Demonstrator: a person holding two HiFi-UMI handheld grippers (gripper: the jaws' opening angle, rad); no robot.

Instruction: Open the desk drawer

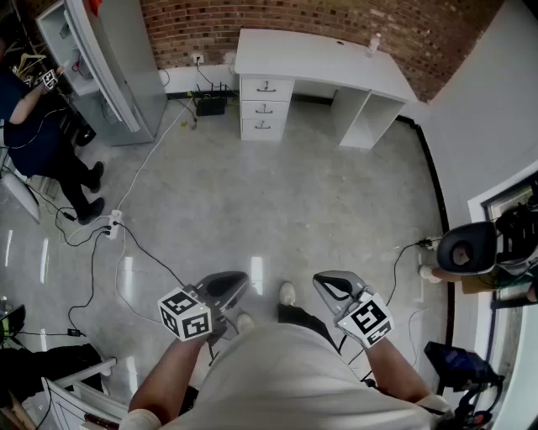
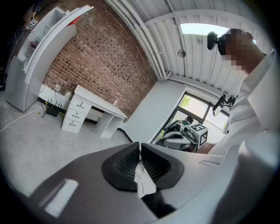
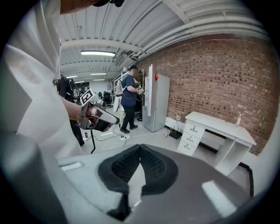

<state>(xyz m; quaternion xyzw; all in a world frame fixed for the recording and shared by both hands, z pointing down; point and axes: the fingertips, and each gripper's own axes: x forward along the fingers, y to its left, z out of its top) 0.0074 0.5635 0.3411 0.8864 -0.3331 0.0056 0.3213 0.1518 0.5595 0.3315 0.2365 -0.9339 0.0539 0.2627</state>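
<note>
— Drawer stack (image 1: 266, 107): where is it, and are the tools anywhere near it?

— Well apart from it. Closest in, the left hand-held gripper (image 1: 241, 281) and the right hand-held gripper (image 1: 320, 280) are held low in front of the person's body. They sit over the grey floor (image 1: 277, 201), on either side of the person's shoes (image 1: 287, 293).

— And the jaws?

— Both pairs are pressed together with nothing between them. Each gripper view shows it plainly.

— What lies beyond?

— A white cable (image 1: 143, 168) trails across the floor to a power strip (image 1: 112, 225) on the left. Another person (image 1: 38, 138) stands there by a grey fridge (image 1: 126, 67) with its door open. At the far side, the white worktop (image 1: 319, 55) stands against the brick wall (image 1: 336, 21). The three drawers sit under its left end, all shut, and a small bottle (image 1: 374, 42) stands on its right end.
</note>
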